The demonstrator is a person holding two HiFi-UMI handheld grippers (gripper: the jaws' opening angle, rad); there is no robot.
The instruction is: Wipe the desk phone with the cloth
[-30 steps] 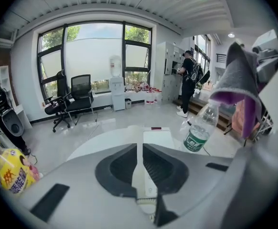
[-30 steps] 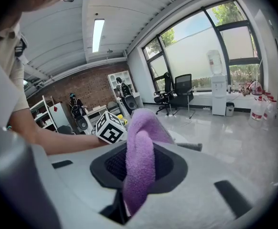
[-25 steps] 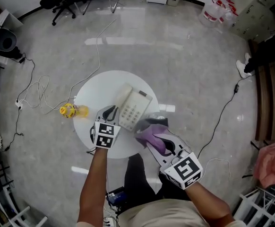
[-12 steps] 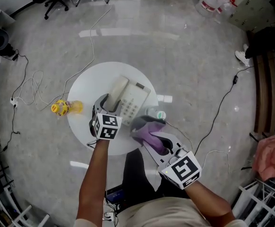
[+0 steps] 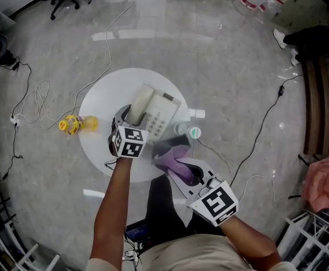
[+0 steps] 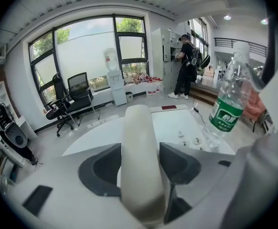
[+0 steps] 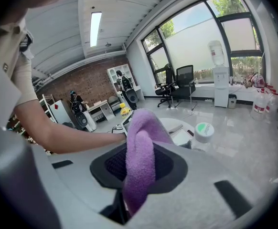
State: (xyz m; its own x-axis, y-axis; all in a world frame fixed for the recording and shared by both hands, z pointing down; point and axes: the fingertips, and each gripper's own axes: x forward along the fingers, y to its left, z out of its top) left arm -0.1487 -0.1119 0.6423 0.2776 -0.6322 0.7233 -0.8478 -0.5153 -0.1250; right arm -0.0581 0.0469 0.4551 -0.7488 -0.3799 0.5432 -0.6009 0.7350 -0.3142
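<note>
**Head view.** Round white table (image 5: 96,143) on a grey floor. Desk phone (image 5: 160,117) sits approx. centre of the top, handset (image 5: 142,101) in its cradle on the phone's left side. Left gripper (image 5: 129,117) is at the handset's near end, one jaw on each side of it. Right gripper (image 5: 182,167) is over the near-right edge of the table and has a purple cloth (image 5: 173,156) bunched at its tip. The cloth is just beside the phone's near-right corner; contact w/ the phone cannot be told. Clear bottle (image 5: 186,131) w/ green cap stands at the phone's right side. A yellow item (image 5: 71,125) lies on the floor left of the table, among loose cables (image 5: 37,103).

**Left gripper view.** Jaws stand wide and have just been opening. The handset runs lengthways between them. Pads flank it closely on both sides, but no firm pinch shows. The keypad is beyond to the right, the bottle further right. Background: office chair (image 6: 77,97), water dispenser (image 6: 112,78), a person (image 6: 186,73) at lockers.

**Right gripper view.** Jaws are closed narrow on the cloth, which is folded, rises between the pads and hangs below them. The person's left forearm (image 7: 67,136) crosses ahead. The bottle's cap is to the right.
</note>
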